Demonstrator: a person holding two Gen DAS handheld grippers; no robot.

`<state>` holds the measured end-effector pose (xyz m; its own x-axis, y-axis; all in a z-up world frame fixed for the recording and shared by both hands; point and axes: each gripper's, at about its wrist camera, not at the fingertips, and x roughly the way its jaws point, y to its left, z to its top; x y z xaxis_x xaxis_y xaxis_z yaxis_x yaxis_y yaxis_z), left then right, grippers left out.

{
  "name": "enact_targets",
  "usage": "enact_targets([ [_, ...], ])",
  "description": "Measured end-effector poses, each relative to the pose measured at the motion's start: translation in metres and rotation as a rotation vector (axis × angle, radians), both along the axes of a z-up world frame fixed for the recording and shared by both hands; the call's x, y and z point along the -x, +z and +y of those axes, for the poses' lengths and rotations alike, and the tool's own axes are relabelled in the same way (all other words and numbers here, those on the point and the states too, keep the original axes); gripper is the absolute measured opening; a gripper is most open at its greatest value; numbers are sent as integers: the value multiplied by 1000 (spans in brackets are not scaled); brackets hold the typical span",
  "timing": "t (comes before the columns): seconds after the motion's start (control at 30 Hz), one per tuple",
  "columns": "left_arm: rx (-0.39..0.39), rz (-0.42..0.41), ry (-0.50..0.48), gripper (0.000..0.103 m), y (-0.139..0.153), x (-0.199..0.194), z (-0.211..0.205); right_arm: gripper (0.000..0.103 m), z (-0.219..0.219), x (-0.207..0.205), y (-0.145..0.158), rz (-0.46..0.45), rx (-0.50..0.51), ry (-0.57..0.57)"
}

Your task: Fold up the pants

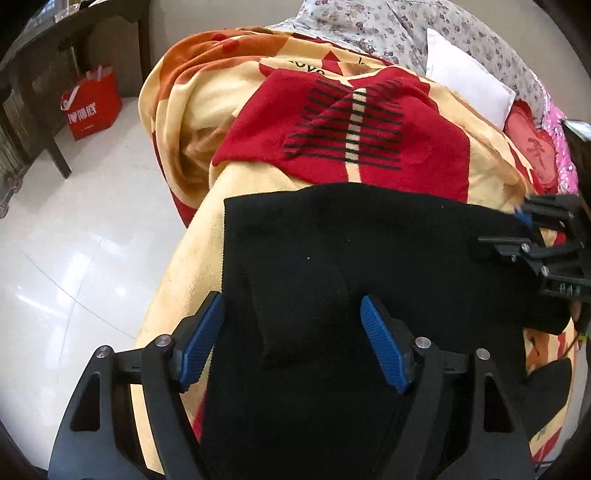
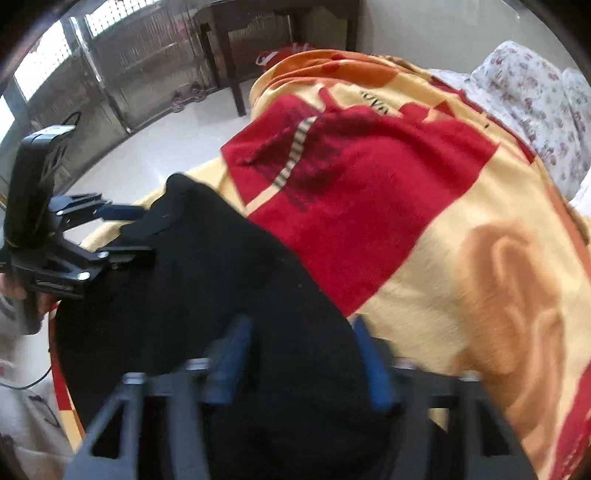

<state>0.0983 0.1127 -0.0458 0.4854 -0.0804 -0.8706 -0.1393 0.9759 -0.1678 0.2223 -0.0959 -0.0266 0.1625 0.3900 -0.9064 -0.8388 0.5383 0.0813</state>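
Note:
The black pants (image 1: 362,251) lie folded on a yellow, red and orange blanket (image 1: 332,129) on a bed. My left gripper (image 1: 291,339) is open, its blue pads either side of a small raised fold of the black cloth near the pants' left edge. My right gripper (image 2: 303,354) is open over the near end of the pants (image 2: 207,266), with cloth between its blurred blue pads. The right gripper also shows at the right edge of the left wrist view (image 1: 524,229), at the pants' far right corner. The left gripper shows at the left of the right wrist view (image 2: 125,232).
The blanket (image 2: 443,206) hangs over the bed's edge above a white tiled floor (image 1: 74,266). A red paper bag (image 1: 90,107) stands under a dark wooden table (image 1: 40,48). A white pillow (image 1: 465,85) and floral bedding (image 1: 388,26) lie at the back.

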Motion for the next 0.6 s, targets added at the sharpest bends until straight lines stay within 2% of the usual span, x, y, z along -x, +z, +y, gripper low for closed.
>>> enact_targets([
  [0.03, 23, -5, 10, 76, 2, 3, 4, 24, -2, 9, -1, -10, -3, 0],
  [0.1, 91, -18, 38, 76, 8, 14, 16, 20, -5, 27, 6, -33, -32, 5],
  [0.17, 121, -38, 72, 76, 19, 23, 28, 18, -13, 56, 23, -67, -73, 14],
  [0.37, 126, -175, 186, 76, 66, 79, 68, 14, -41, 161, 84, -121, -229, 44],
  [0.43, 124, -197, 197, 76, 75, 93, 71, 13, -45, 188, 81, -72, -276, 37],
  [0.47, 116, -189, 186, 76, 75, 96, 69, 13, -45, 198, 75, -84, -248, 22],
  [0.53, 112, -178, 161, 76, 73, 97, 62, 13, -45, 209, 70, -177, -201, -15],
  [0.6, 122, -158, 131, 76, 67, 95, 51, 23, -54, 206, 73, -313, -206, -120],
])
